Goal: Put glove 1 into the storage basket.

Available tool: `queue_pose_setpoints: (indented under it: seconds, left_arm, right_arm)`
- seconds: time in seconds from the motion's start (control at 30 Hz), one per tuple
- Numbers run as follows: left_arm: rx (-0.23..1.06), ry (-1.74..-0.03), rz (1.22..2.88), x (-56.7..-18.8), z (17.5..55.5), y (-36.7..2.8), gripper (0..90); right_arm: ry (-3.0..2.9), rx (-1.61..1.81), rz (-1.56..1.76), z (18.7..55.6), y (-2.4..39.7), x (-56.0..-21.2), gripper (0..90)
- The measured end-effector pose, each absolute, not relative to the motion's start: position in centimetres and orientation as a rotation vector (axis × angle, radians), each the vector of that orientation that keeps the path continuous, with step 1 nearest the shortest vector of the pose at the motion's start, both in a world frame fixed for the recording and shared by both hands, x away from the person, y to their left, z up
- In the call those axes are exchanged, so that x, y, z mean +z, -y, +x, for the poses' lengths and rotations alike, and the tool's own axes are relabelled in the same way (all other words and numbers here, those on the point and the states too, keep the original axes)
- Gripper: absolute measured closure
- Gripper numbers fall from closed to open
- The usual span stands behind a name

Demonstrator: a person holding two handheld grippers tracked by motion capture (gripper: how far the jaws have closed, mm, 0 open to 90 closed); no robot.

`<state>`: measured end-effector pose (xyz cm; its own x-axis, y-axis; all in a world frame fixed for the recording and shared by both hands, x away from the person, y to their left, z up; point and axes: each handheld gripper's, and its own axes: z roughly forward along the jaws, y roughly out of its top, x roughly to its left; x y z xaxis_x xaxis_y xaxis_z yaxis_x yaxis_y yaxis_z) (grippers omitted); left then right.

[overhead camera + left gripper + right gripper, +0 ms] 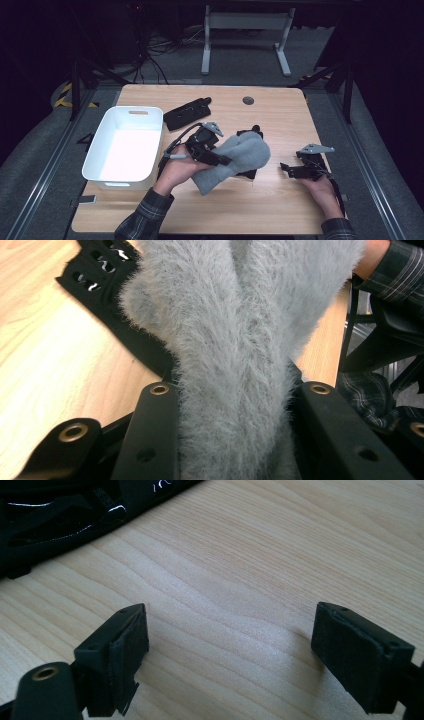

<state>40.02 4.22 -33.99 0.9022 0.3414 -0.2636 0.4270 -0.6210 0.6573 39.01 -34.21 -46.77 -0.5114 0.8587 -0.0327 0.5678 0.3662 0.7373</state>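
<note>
A grey fuzzy mitten-like piece (242,154) hangs lifted off the wooden table (280,115), just right of the white bin. My left gripper (222,158) is shut on its narrow end. In the left gripper view the two black jaws squeeze the grey fuzz (245,330) between them, left gripper (240,390). A black glove with cut-outs (251,174) lies on the table under the grey piece and also appears as the black glove (100,270). My right gripper (290,164) rests low at the table's right, open, with bare wood between its pads, right gripper (230,640).
A white plastic bin (98,145) stands at the table's left, nothing visible inside. Another black glove-like piece (187,114) lies behind the left hand. A round cable grommet (248,100) sits near the back edge. A dark item's edge (60,515) lies ahead of the right gripper.
</note>
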Motion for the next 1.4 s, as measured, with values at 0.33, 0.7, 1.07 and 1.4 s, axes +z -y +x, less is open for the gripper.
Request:
queue_pose_setpoints:
  seconds: [0.33,0.7,1.07,1.4]
  left_arm:
    - [-0.110,-0.610,2.247,-32.9,40.6,-6.8,66.9]
    - [-0.016,-0.701,2.185,-31.2,41.0,-11.1,66.8]
    - [0.061,-0.800,2.132,-30.2,41.4,-15.6,66.6]
    - [0.132,-0.916,2.089,-29.7,41.4,-19.2,66.4]
  right_arm:
    - [-2.220,0.955,1.241,39.0,34.2,-46.8,16.2]
    - [-2.218,0.954,1.241,39.0,34.2,-46.8,16.2]
    - [-2.218,0.955,1.241,39.0,34.2,-46.8,16.2]
    - [-2.218,0.955,1.242,39.0,34.2,-46.8,16.2]
